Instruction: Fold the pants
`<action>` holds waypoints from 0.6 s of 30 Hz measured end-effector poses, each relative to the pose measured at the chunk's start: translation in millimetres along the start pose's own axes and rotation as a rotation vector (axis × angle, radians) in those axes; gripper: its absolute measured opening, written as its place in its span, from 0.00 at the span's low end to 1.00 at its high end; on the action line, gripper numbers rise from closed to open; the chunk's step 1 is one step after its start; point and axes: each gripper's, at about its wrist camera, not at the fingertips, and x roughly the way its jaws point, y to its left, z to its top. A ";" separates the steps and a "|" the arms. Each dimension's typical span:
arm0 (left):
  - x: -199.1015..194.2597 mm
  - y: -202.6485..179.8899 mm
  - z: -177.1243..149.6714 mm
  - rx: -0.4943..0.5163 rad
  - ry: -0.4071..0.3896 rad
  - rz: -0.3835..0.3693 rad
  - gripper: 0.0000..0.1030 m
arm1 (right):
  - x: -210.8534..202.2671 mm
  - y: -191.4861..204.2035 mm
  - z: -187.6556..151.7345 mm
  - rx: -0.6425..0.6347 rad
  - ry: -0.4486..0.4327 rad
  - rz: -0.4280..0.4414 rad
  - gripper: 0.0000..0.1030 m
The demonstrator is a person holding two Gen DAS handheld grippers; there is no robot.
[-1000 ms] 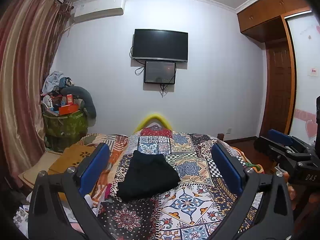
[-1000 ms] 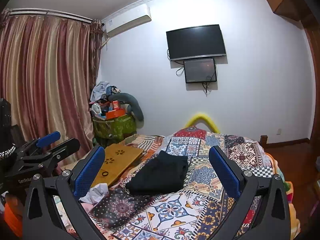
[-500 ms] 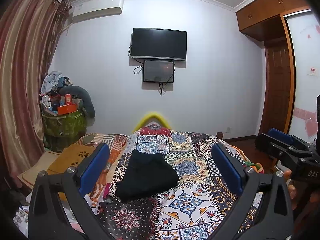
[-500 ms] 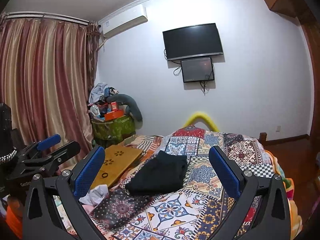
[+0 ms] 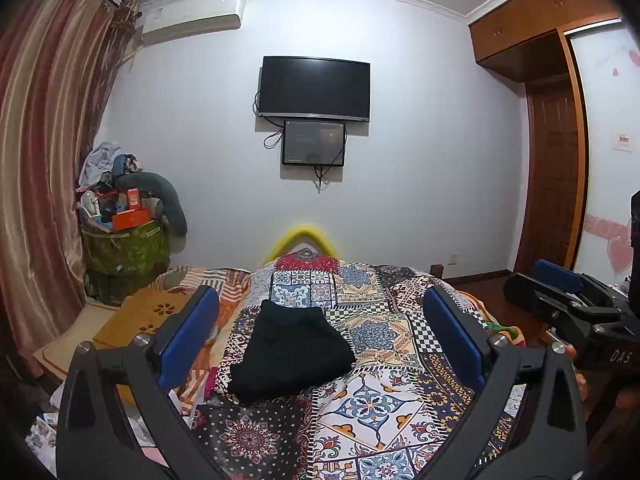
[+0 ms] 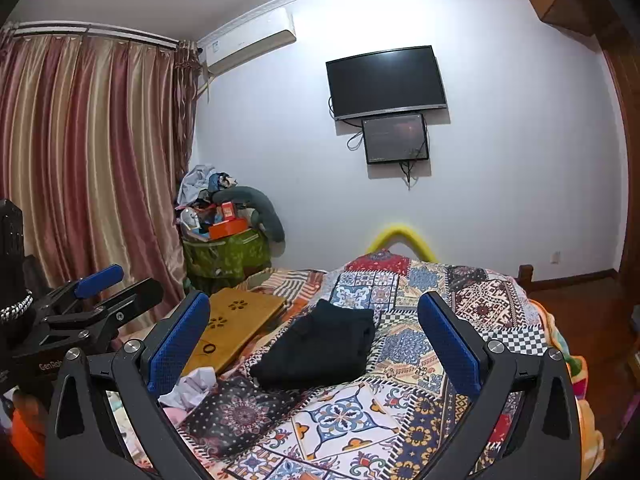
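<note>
The black pants [image 5: 290, 350], folded into a compact rectangular bundle, lie on the patchwork-patterned bedspread [image 5: 384, 396] that covers the bed, toward its left half and short of the yellow curved footboard [image 5: 306, 234] at the far end. The left gripper [image 5: 324, 342] hangs above the near part of that bedspread with its 2 blue-padded fingers [image 5: 188, 334] spread wide; nothing sits between them, and the pants lie beyond the fingertips, untouched. The right gripper [image 6: 316, 340] is held likewise over the near edge of the bedspread, its blue pads [image 6: 450, 342] wide apart and holding nothing, with the pants [image 6: 320, 346] framed between them farther off. Each camera catches the other tool at its frame edge: the right gripper [image 5: 576, 304] shows at the right of the left wrist view, the left gripper [image 6: 86, 300] at the left of the right wrist view. Left of the bedspread rests a wooden lap tray with flower cut-outs [image 6: 234, 322], and a crumpled pale cloth [image 6: 192, 386], possibly a garment, lies just below it. Beyond the bedspread, on the white wall, hangs a black flat television [image 5: 314, 88] with a smaller dark screen [image 5: 314, 142] under it
</note>
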 end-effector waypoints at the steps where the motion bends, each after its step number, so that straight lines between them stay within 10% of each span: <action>1: 0.2 0.3 0.0 0.000 0.001 -0.001 1.00 | 0.0 0.0 0.1 -0.001 0.001 0.000 1.00; 18: 2.0 1.9 0.2 0.002 0.016 -0.016 1.00 | 2.6 -1.3 -0.7 0.005 0.003 0.000 1.00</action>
